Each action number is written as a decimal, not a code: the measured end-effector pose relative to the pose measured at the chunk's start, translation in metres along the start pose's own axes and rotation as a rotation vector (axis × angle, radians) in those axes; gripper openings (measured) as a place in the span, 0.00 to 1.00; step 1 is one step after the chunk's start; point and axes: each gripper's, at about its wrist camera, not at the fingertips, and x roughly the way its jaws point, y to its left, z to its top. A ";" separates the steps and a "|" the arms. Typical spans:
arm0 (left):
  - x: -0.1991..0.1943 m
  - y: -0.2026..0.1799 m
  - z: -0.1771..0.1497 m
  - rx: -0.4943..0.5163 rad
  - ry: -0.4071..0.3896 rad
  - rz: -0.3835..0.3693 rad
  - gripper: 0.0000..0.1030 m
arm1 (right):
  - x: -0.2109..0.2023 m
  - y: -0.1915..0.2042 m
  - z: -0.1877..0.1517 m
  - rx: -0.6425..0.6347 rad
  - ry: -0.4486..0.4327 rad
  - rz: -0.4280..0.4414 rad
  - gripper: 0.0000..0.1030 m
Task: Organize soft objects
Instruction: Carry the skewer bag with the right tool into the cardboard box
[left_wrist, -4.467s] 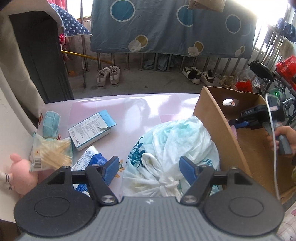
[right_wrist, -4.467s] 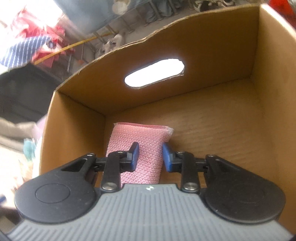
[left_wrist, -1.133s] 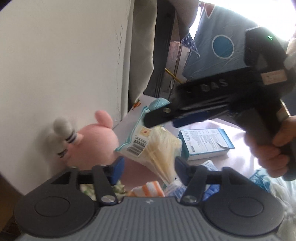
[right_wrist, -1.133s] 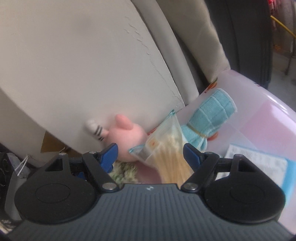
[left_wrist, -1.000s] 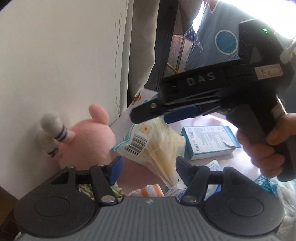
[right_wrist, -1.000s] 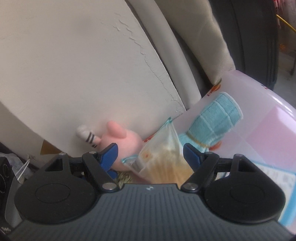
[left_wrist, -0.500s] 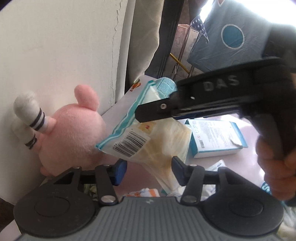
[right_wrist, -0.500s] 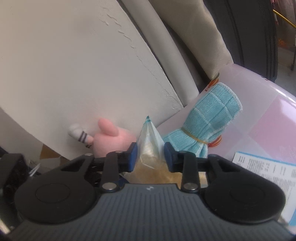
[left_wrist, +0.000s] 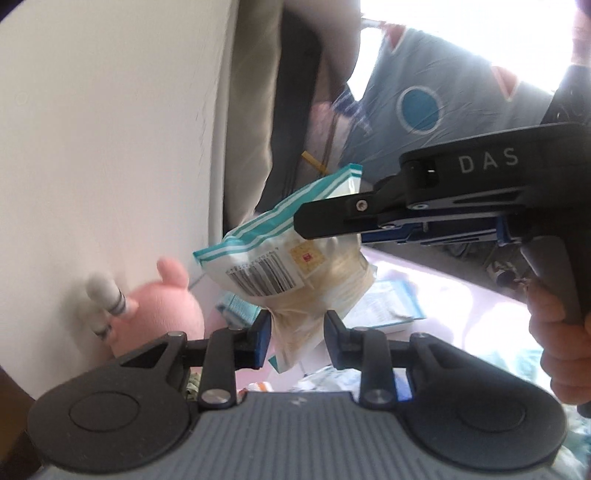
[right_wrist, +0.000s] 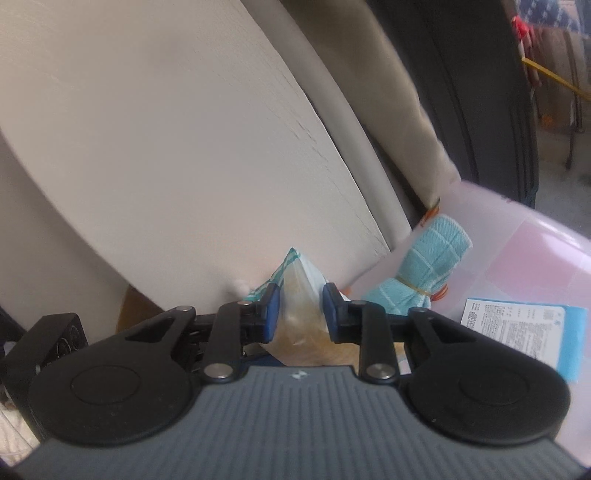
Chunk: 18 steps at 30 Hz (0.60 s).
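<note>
The clear bag (left_wrist: 295, 273) of pale sticks hangs in the air above the pink worktop (right_wrist: 535, 258), beside the wall. Both tools have just closed on it: the right tool (right_wrist: 301, 314) pinches its striped top, the left tool (left_wrist: 297, 332) its lower end. It looks light, crinkly and slippery; the sticks inside may snap, so the sealed edges seem the safest hold.

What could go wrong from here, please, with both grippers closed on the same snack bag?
The left gripper pinches the snack bag's lower end while the right gripper clamps its top; pulling apart could tear the thin plastic. The contents look brittle and might crush. The bag hangs near the pink plush, which a swing could knock.
</note>
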 end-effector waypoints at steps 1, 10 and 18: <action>-0.012 -0.004 0.001 0.007 -0.014 -0.013 0.31 | -0.012 0.007 -0.002 0.001 -0.018 -0.001 0.23; -0.109 -0.060 -0.009 0.143 -0.090 -0.169 0.35 | -0.143 0.063 -0.058 0.041 -0.205 -0.050 0.23; -0.162 -0.160 -0.032 0.317 -0.119 -0.402 0.42 | -0.299 0.082 -0.140 0.182 -0.421 -0.189 0.23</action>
